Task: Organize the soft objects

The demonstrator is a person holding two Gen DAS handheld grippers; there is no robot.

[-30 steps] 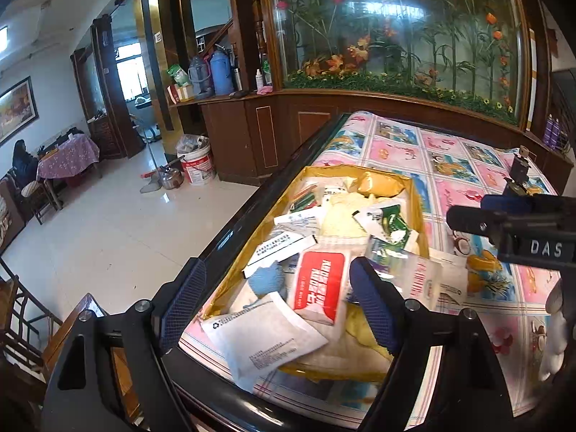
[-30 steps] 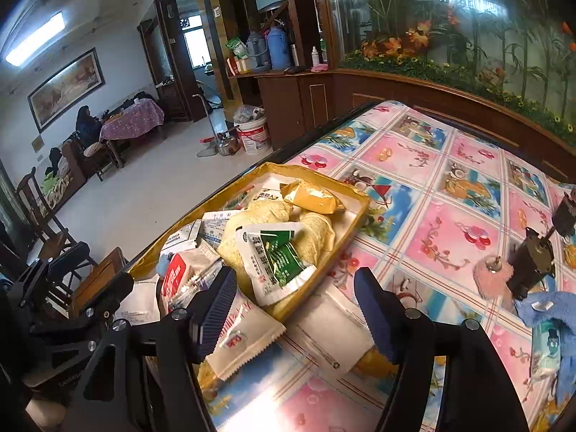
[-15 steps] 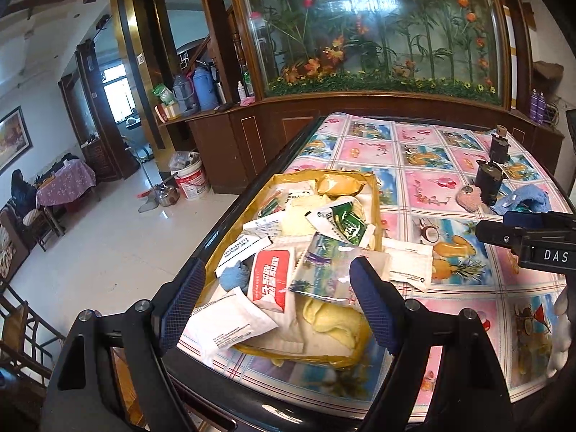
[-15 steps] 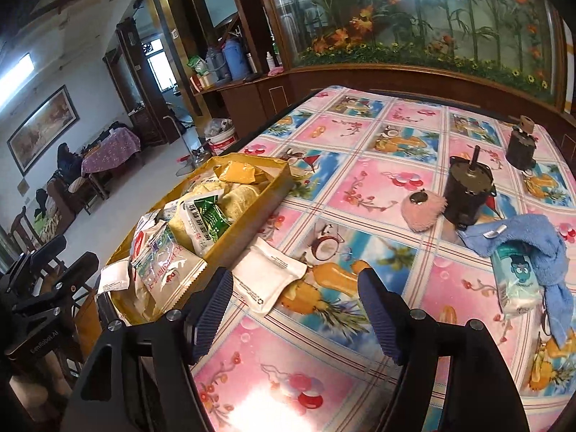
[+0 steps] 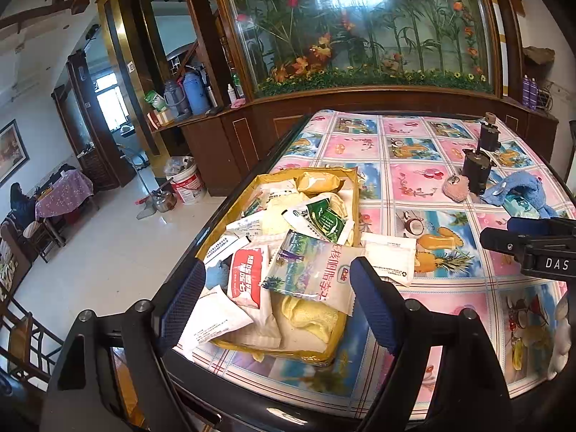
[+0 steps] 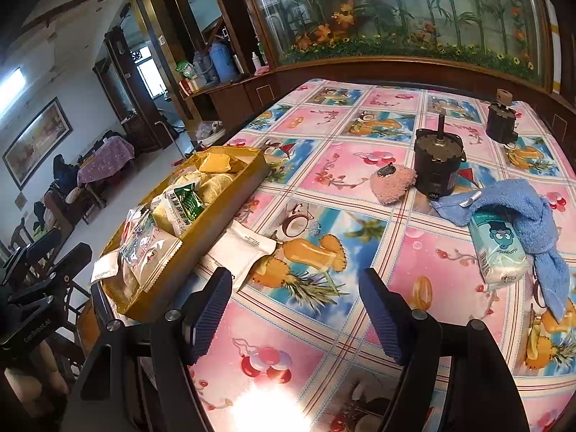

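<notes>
A yellow tray (image 5: 354,194) (image 6: 230,205) piled with soft packets and a yellow cloth sits at the table's left edge. A white pouch (image 5: 390,257) (image 6: 241,250) lies on the tablecloth beside the tray. Further right lie a pink fluffy pad (image 6: 392,183) (image 5: 455,189), a blue towel (image 6: 522,205) (image 5: 518,192) and a tissue pack (image 6: 498,248) resting on it. My left gripper (image 5: 277,300) hangs open above the tray's near end, holding nothing. My right gripper (image 6: 295,315) is open and empty over the cloth, just right of the white pouch.
Two dark metal motors (image 6: 437,165) (image 6: 502,120) stand on the flowered tablecloth behind the pink pad. The table's black edge (image 5: 216,230) drops to a tiled floor on the left. A wooden cabinet with a glass flower display (image 5: 360,25) runs behind the table.
Both grippers have pulled back and swung right, away from the tray. A landscape-print packet now lies on top of the pile. The right view now takes in the towel and motors.
</notes>
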